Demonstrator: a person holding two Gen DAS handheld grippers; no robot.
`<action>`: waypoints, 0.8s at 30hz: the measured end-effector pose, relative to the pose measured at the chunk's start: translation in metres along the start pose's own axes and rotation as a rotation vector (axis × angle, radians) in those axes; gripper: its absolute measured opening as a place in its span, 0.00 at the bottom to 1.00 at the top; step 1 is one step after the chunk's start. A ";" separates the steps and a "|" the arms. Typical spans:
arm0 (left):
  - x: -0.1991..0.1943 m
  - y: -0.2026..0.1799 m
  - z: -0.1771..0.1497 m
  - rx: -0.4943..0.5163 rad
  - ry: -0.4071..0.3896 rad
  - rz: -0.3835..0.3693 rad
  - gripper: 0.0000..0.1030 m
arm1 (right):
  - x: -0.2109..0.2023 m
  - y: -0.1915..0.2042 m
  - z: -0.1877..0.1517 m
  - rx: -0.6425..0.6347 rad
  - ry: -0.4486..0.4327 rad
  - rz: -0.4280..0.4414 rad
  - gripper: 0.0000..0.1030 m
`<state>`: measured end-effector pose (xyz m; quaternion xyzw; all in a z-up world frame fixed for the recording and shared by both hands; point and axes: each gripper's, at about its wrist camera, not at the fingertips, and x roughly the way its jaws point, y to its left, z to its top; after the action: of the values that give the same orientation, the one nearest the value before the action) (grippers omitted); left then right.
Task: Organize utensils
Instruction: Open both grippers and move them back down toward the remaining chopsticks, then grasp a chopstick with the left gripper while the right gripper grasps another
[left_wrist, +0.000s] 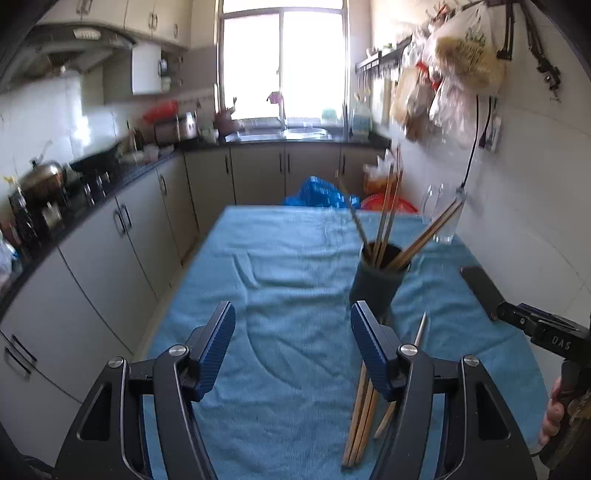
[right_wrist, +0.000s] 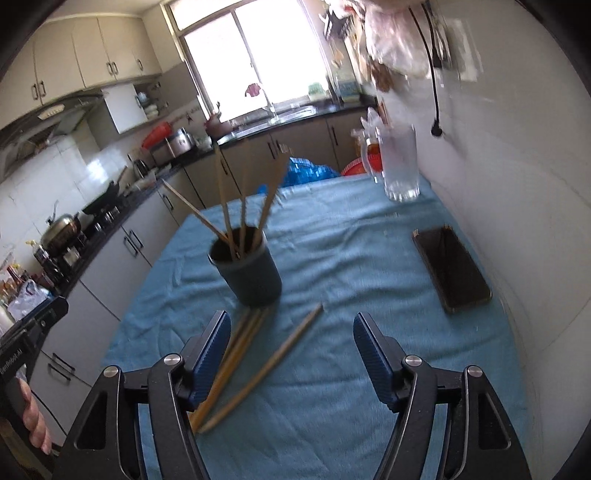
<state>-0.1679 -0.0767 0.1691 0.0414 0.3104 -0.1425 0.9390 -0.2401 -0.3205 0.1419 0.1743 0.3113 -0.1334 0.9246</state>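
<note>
A dark round holder stands on the blue cloth with several wooden chopsticks upright in it. Several loose chopsticks lie on the cloth in front of the holder. My left gripper is open and empty above the cloth, left of the loose chopsticks. My right gripper is open and empty above the loose chopsticks, which lie between its fingers and under the left one. The right gripper's body shows at the right edge of the left wrist view.
A black phone lies on the cloth near the right wall. A glass mug stands at the table's far right corner. Kitchen counter and cabinets run along the left. Blue bag lies beyond the table.
</note>
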 end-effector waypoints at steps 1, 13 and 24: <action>0.007 0.001 -0.003 -0.001 0.021 -0.009 0.62 | 0.005 -0.001 -0.004 0.001 0.016 -0.004 0.71; 0.115 -0.027 -0.054 0.080 0.336 -0.192 0.46 | 0.077 -0.001 -0.046 0.005 0.212 0.024 0.71; 0.184 -0.068 -0.057 0.143 0.443 -0.254 0.21 | 0.102 -0.001 -0.055 0.012 0.251 0.038 0.71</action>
<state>-0.0795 -0.1772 0.0146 0.0986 0.5000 -0.2685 0.8174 -0.1913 -0.3135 0.0376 0.2010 0.4203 -0.0947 0.8797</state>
